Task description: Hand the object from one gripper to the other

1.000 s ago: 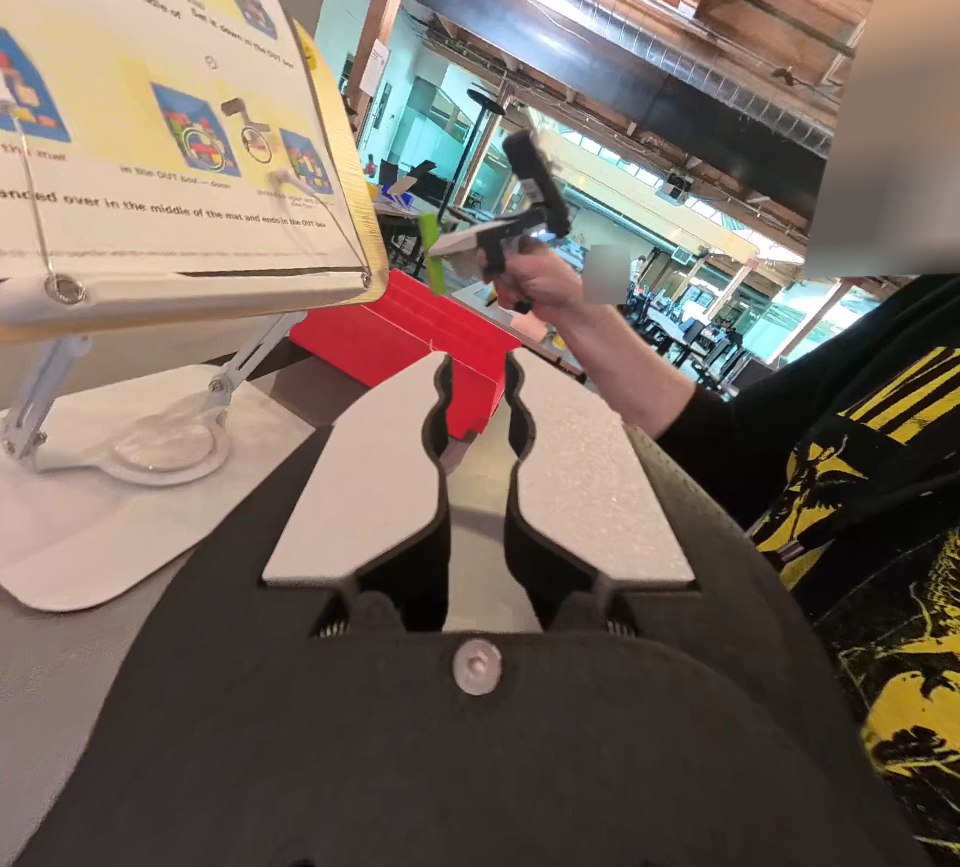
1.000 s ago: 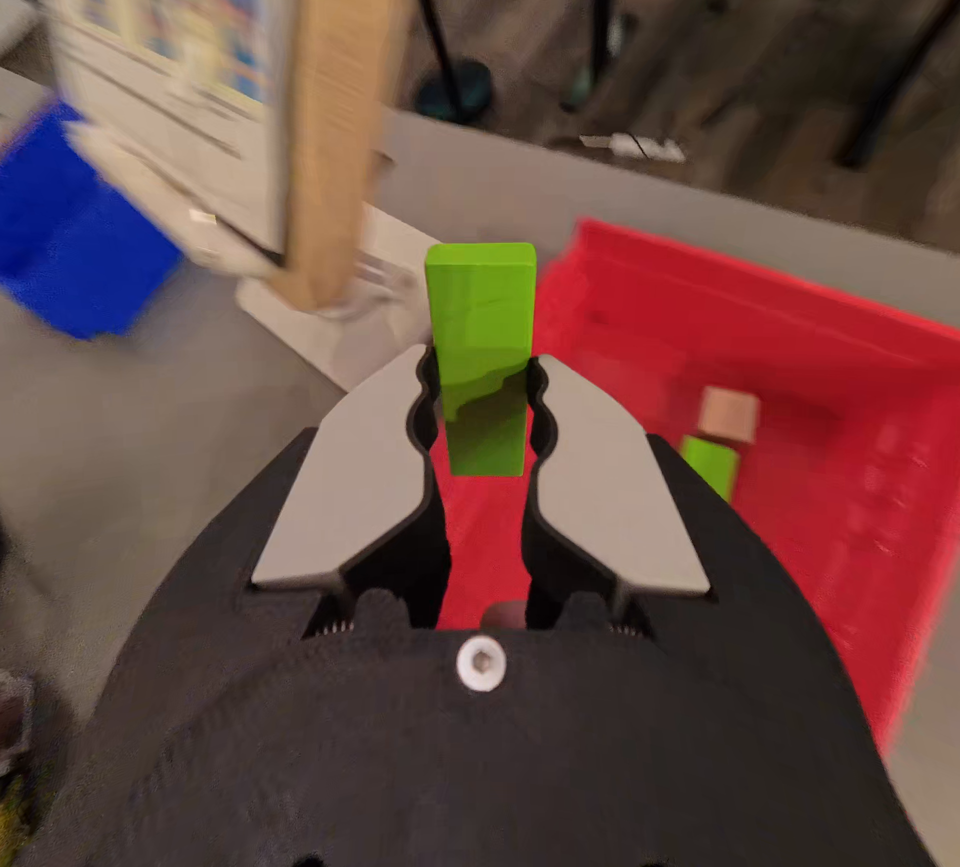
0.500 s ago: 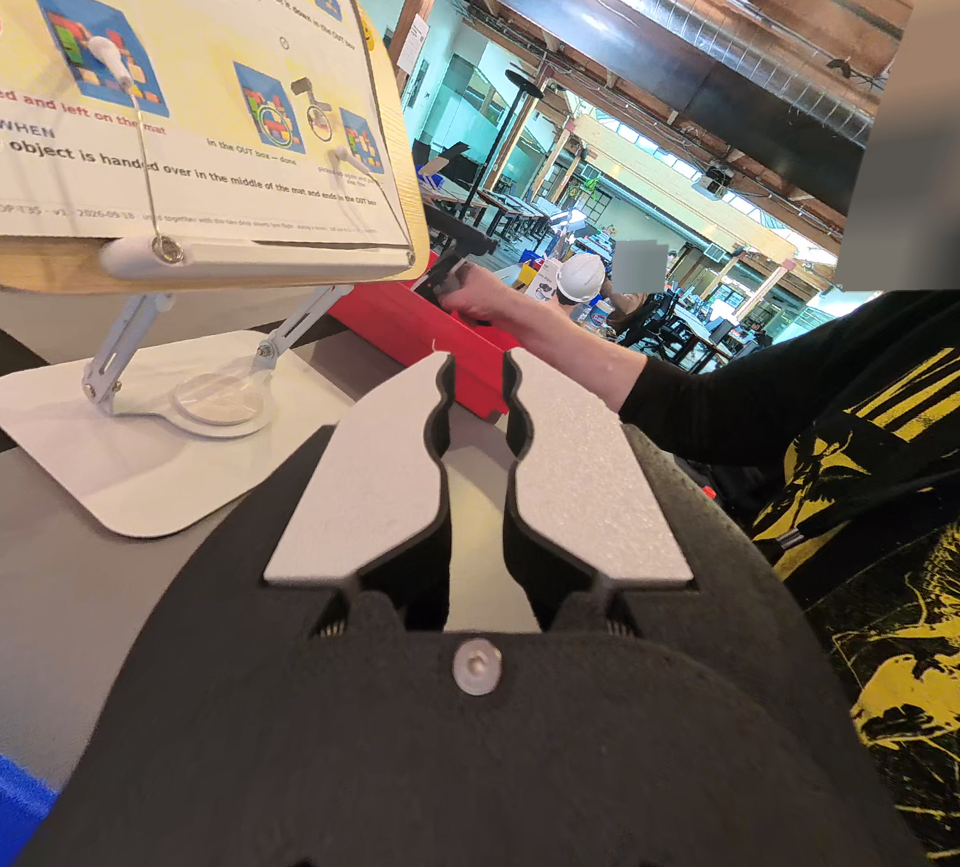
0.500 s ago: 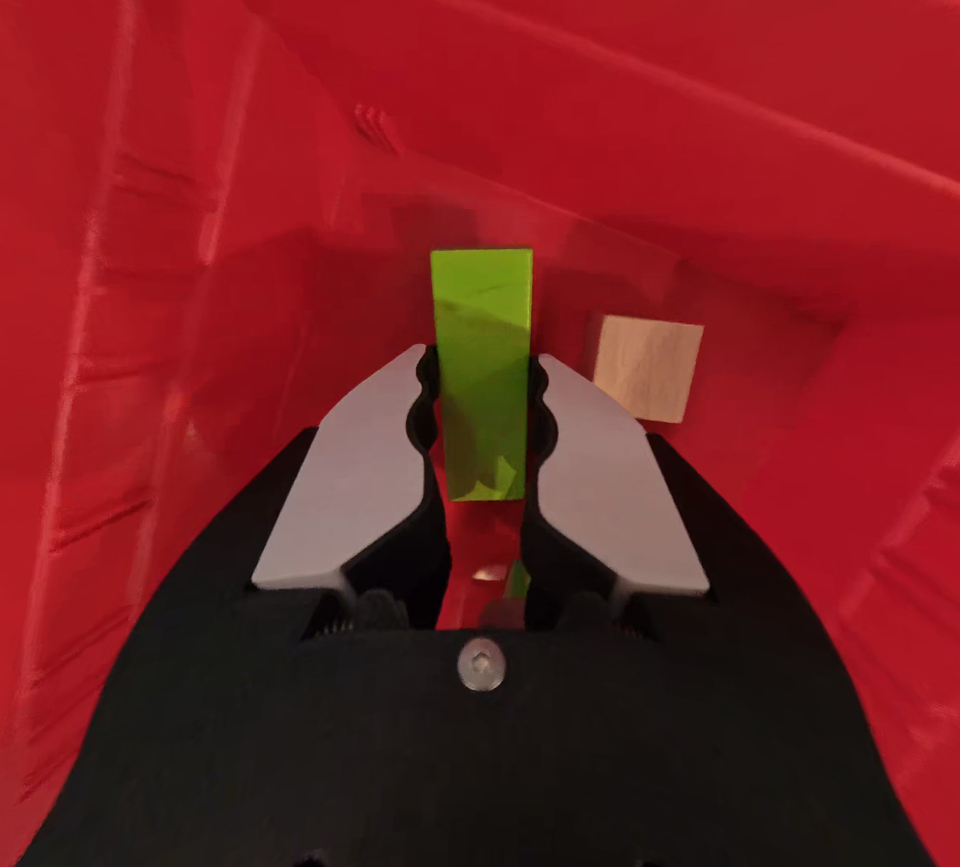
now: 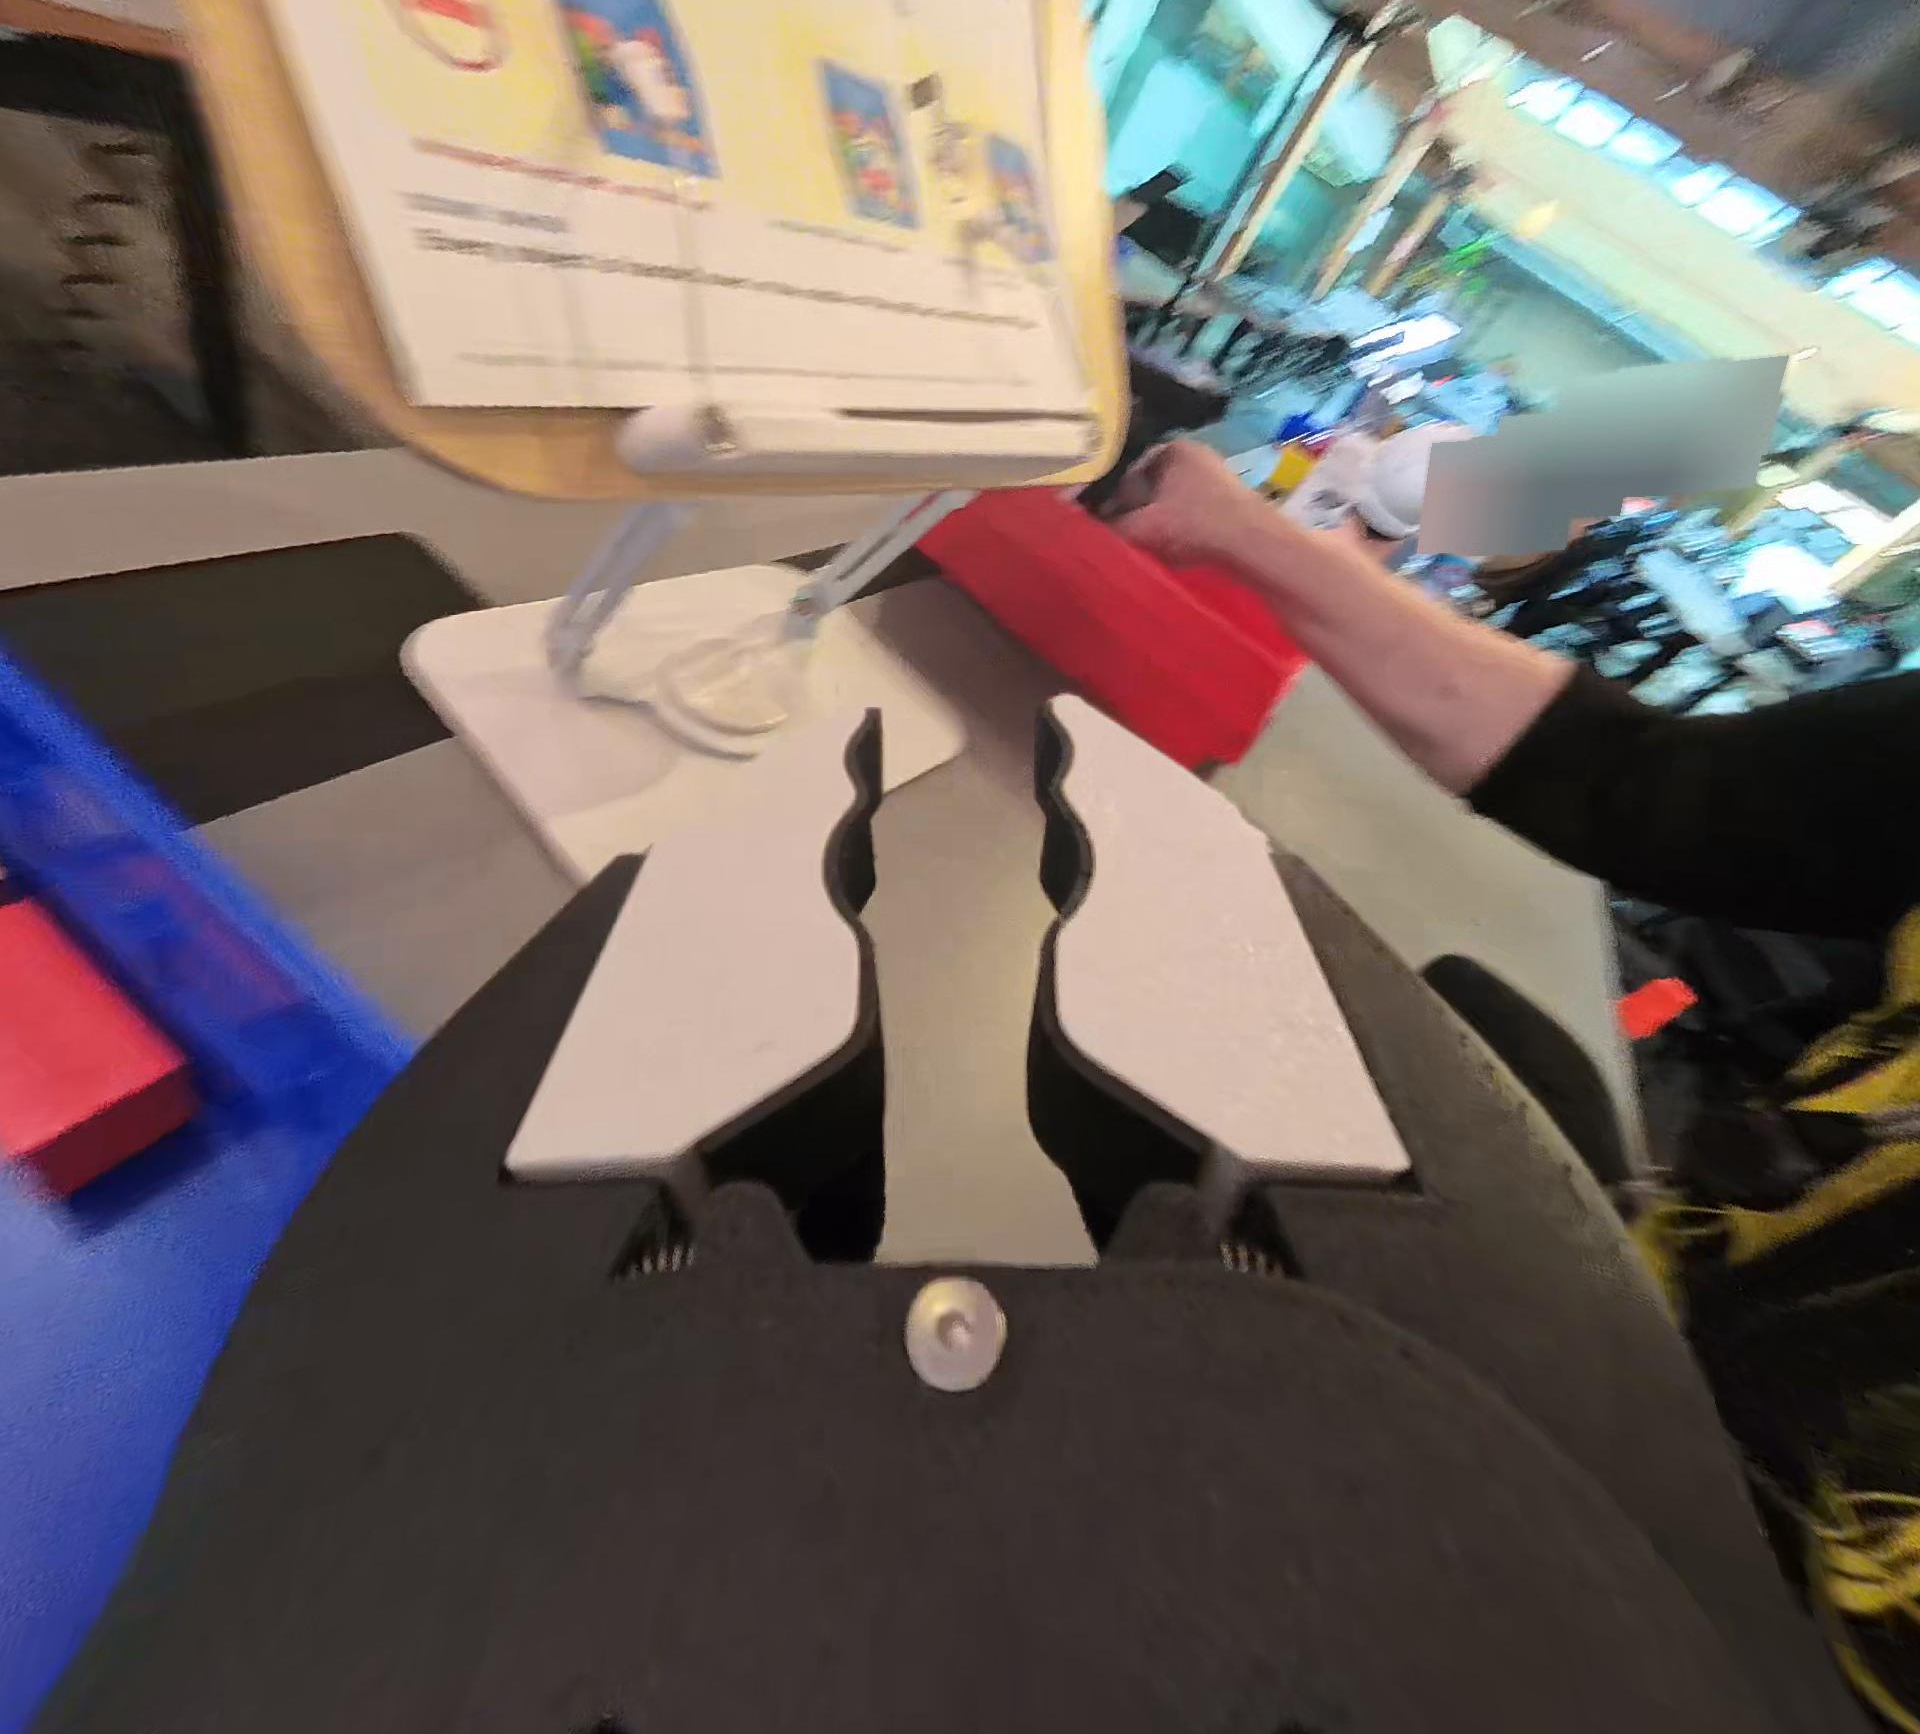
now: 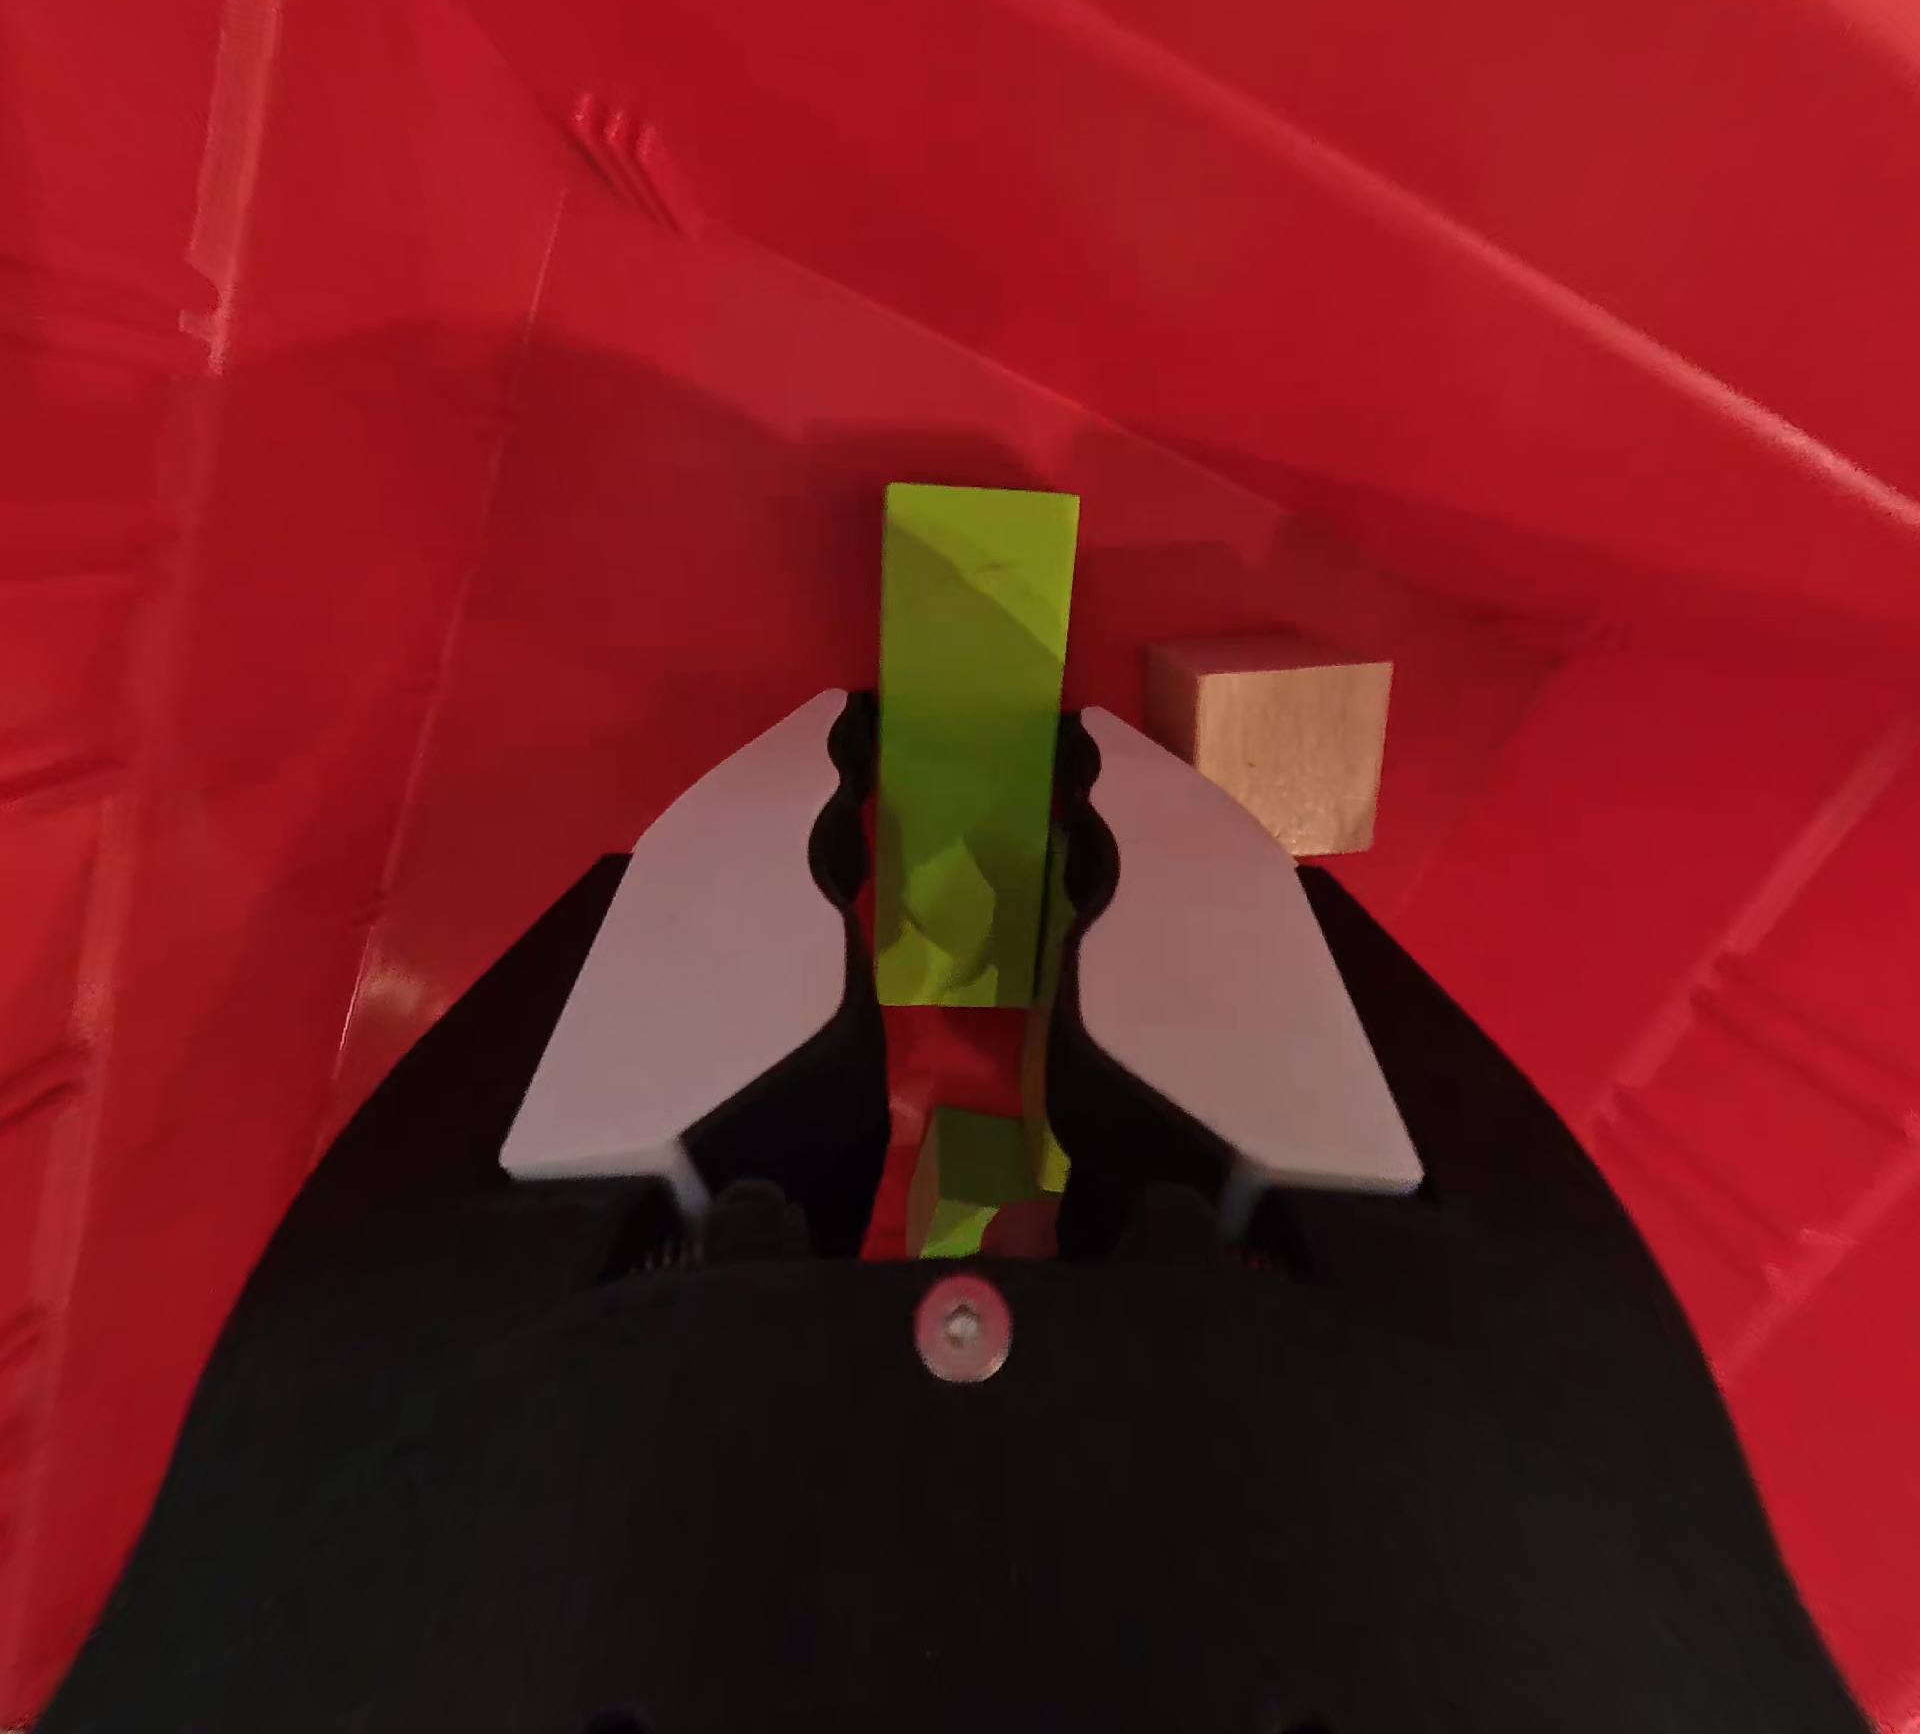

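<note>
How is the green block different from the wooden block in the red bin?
The green block is long, flat and bright green; the wooden block is a plain, unpainted cube. The green block sits pinched between the fingers of the right hand-held gripper, while the wooden block rests on its own, untouched, to the right. Both are inside the red bin.

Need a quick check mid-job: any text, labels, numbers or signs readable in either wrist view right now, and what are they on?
Instruction sheet on the tilted wooden stand: bears printed lines, small pictures and a red circle sign; all writing too blurred to read, and I do not quote it.
Red bin, green block, wooden cube: no markings.
Blue bin: none legible.
</note>
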{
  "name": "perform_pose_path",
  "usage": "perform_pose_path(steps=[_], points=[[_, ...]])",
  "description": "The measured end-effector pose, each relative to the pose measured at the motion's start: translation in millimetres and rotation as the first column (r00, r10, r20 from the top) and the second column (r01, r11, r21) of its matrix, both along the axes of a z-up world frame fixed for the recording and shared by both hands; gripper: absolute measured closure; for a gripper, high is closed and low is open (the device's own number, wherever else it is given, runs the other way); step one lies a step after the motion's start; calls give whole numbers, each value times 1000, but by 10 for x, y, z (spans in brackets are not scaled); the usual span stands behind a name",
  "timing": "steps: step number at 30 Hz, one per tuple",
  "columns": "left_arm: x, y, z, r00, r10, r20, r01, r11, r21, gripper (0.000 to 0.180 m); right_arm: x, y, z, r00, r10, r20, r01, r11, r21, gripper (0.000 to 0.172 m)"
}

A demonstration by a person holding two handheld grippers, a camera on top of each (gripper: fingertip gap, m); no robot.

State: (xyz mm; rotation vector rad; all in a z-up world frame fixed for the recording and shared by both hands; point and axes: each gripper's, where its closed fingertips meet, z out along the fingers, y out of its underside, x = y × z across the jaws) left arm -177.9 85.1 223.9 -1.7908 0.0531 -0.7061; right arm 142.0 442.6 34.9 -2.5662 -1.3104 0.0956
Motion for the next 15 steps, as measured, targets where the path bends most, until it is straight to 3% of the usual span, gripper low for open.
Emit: perform_pose_path(steps=[3,6,12,15], points=[[-514,105,-224,968,136,-211,-159,982,-98,145,7,-25,16,1000,6,-8,-6,1000,6,131],[-974,236,-423,907,178,-381,-261,948,-180,137,2,-64,100,999,12,-33,-11,999,34,127],[-1857,577,-863,706,78,-704,-391,872,-296,125,6,-201,317,996,39,-77,-32,996,82,129],[-2186,739,-1205,777,115,-619,-480,744,-464,125,-8,-266,422,994,48,-102,-37,993,109,132]])
